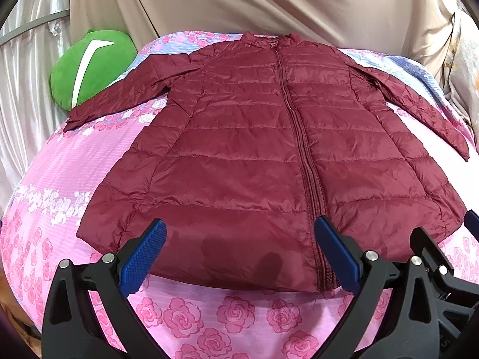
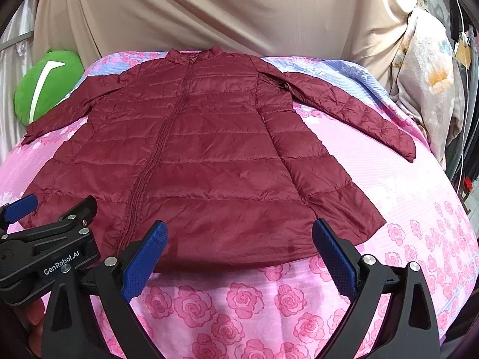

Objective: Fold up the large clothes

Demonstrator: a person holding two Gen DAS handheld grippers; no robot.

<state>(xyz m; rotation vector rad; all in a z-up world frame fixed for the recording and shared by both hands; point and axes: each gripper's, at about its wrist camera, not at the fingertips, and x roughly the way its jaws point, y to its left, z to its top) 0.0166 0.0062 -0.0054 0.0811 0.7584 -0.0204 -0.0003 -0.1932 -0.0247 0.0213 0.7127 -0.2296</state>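
Note:
A dark red quilted jacket [image 1: 257, 155] [image 2: 191, 155] lies flat and zipped on the bed, collar far, hem near, both sleeves spread outward. My left gripper [image 1: 241, 254] is open, its blue pads hovering over the hem left of the zipper. My right gripper [image 2: 239, 254] is open too, over the hem right of the zipper, holding nothing. In the right wrist view the left gripper's body [image 2: 45, 251] shows at the lower left. The right gripper's edge [image 1: 443, 257] shows at the lower right of the left wrist view.
The bed has a pink rose-print sheet [image 1: 209, 323] [image 2: 269, 308]. A green plush cushion [image 1: 89, 65] [image 2: 45, 86] sits by the left sleeve. A beige drape [image 1: 269, 3] hangs behind the bed. Hanging fabric [image 2: 428, 89] stands at the right.

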